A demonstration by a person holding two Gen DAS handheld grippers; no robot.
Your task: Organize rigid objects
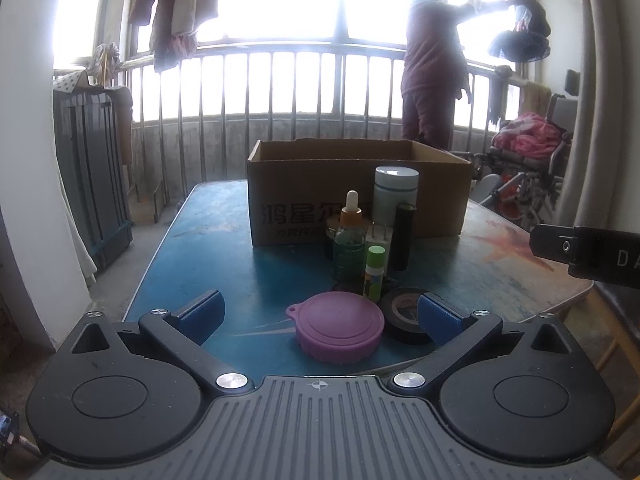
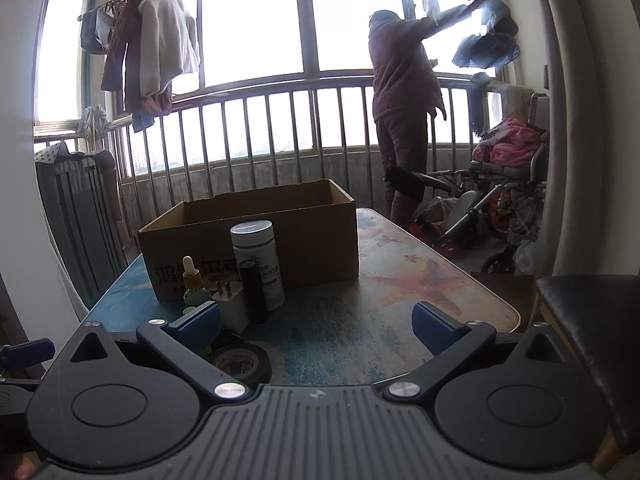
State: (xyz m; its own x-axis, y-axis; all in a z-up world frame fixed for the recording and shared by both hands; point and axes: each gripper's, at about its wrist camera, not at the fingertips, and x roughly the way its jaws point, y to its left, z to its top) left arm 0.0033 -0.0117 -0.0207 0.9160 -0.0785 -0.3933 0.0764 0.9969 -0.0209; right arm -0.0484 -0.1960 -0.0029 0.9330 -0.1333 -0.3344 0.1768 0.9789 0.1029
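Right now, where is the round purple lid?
In the left wrist view, the round purple plastic lid lies flat on the blue table, nearest the camera between the open fingers, with the black tape roll touching its right side.

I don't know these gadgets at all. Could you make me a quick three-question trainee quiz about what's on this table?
1. True or false: the left gripper is shut on the purple lid.
2. What lies right of that lid: A tape roll, B spoon, C cup?
3. Fill in: behind the bottles stands an open cardboard ____.

Key: 1 false, its fingers are apart with the lid between them; 2 A; 3 box.
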